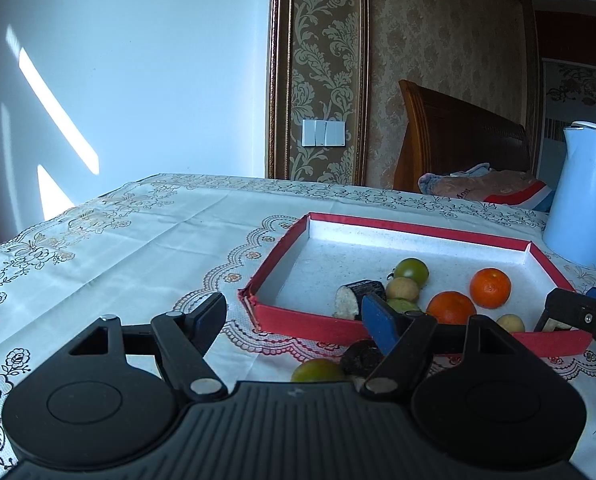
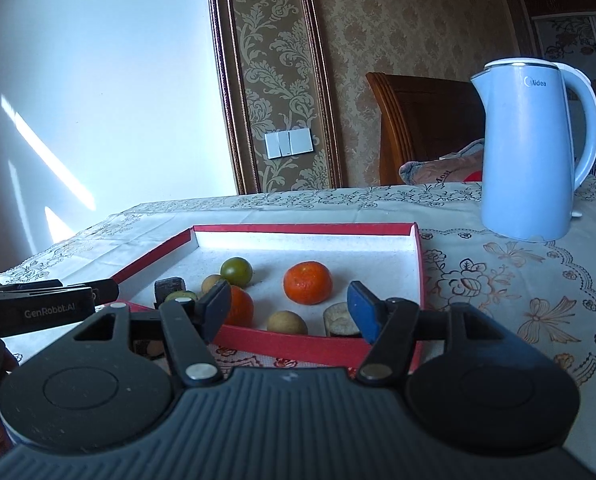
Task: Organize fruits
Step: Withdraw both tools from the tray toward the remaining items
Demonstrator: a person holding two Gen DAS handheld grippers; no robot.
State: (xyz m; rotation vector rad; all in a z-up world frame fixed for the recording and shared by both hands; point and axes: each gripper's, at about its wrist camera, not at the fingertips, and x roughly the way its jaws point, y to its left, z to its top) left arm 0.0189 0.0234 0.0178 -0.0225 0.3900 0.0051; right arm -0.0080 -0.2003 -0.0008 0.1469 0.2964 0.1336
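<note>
While red tray [image 2: 317, 338] holds tangerines [image 2: 307, 282] | green fruit [image 1: 317, 371] outside

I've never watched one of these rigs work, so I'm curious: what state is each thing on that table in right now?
Red tray: open, holding fruit.
Two oranges: inside the tray.
Green fruit: outside, on the tablecloth.
Kettle: upright, lid shut.
Left gripper: open, empty.
Right gripper: open, empty.
</note>
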